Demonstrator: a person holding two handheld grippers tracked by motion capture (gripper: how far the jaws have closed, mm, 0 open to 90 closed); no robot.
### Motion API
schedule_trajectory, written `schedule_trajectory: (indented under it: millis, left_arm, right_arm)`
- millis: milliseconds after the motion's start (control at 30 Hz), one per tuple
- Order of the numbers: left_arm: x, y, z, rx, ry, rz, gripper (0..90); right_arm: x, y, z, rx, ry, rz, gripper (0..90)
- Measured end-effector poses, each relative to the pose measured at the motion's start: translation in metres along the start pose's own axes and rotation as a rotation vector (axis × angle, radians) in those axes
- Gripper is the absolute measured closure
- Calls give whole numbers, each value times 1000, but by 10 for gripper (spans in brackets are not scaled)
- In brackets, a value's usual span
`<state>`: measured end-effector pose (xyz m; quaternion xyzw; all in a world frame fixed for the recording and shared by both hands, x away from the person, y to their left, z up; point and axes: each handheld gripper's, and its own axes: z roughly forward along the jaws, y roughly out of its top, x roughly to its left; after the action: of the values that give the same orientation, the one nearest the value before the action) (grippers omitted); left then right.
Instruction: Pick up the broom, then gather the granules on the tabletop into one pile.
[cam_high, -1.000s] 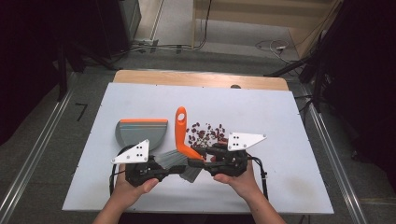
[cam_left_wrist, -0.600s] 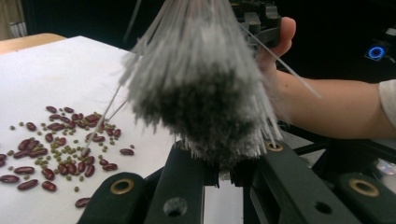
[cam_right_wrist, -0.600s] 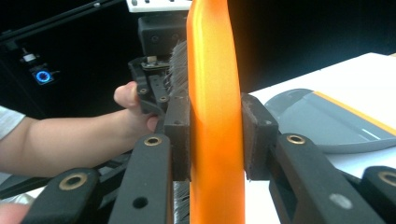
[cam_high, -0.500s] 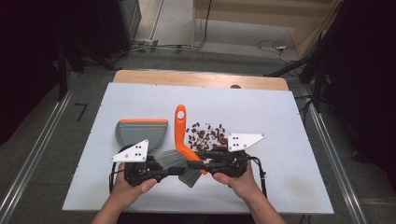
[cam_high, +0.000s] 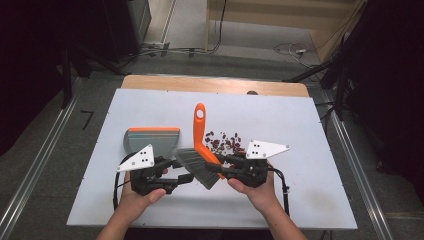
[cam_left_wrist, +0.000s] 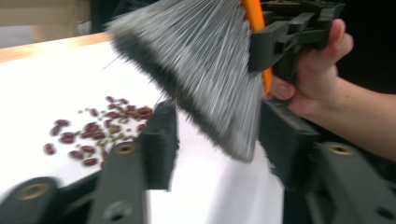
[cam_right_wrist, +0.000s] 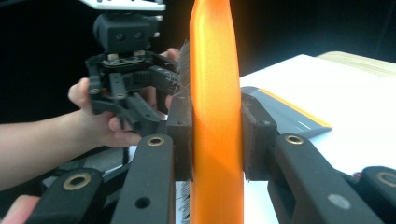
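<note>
Since before, right tongs (cam_high: 220, 166) tilted the clamped brush (cam_high: 200, 150) upright; left tongs (cam_high: 181, 171) gape beside its bristles.

Overhead light even on white counter (cam_high: 150, 210); dark surrounds. Brush bristles (cam_left_wrist: 201, 70) motion-blurred at upper centre; orange handle (cam_right_wrist: 215, 116) soft, glaring.

A white tabletop (cam_high: 320, 200) lies on a wooden board whose far edge (cam_high: 215, 84) shows bare. Grey floor (cam_high: 45, 150) surrounds it, with metal rails (cam_high: 30, 185) running left and right. Cables (cam_high: 170, 50) trail across the far floor, beside dark cabinets (cam_high: 115, 25) at far left.
</note>
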<state>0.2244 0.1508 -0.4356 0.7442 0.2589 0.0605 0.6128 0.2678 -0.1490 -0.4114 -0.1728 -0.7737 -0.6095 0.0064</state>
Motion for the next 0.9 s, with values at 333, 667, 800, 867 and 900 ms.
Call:
schedule_trajectory:
  millis: [333,667,800,867,900]
  left_arm:
    - [5,-1,-7,-19,141,-22,104]
    - [7,-2,-14,-34,168,-16,0]
    - [9,-3,-16,-38,173,-13,0]
    - [10,-4,-18,-41,179,-13,0]
    - [10,-4,-19,-41,187,-13,0]
  right_arm:
    - [-11,0,-10,31,-142,29,684]
    - [-21,1,-16,68,-294,41,684]
    - [-25,1,-19,85,-352,43,684]
    - [-31,1,-23,88,-382,57,684]
    - [-33,1,-25,89,-395,61,683]
